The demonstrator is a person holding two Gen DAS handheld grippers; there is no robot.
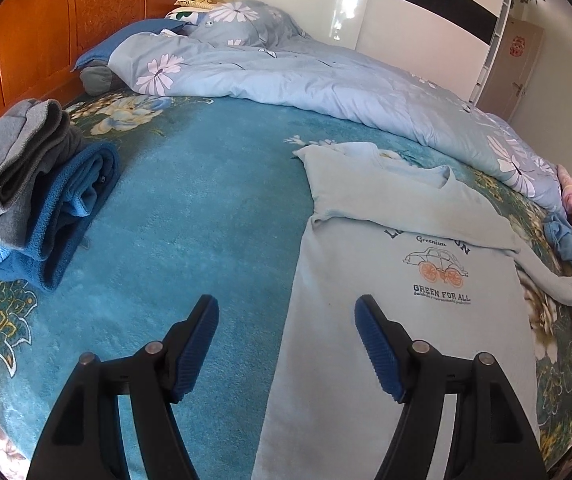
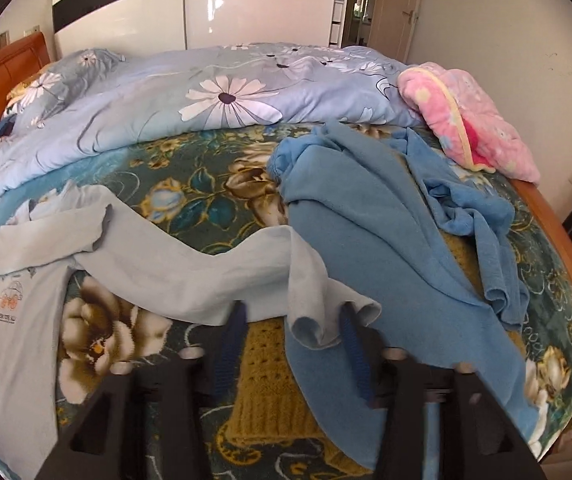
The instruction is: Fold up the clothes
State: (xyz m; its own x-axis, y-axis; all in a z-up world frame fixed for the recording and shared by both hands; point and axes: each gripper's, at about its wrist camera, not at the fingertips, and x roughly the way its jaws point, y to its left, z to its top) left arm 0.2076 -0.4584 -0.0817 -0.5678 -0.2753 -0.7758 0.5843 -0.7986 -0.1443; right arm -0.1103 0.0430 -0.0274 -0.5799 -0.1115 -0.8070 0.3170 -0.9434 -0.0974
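Observation:
A light blue T-shirt with a car print lies flat on the teal floral bedspread, its near sleeve folded across the chest. My left gripper hovers open over the shirt's left edge, with nothing between its fingers. In the right wrist view the shirt's other long sleeve stretches to the right. The sleeve's cuff lies between the blurred fingers of my right gripper. Those fingers stand apart and do not clamp the cuff.
Folded grey and dark blue clothes are stacked at the left by the wooden headboard. A flowered quilt covers the far side. A crumpled blue garment, a yellow knit and a pink blanket lie near the bed's right edge.

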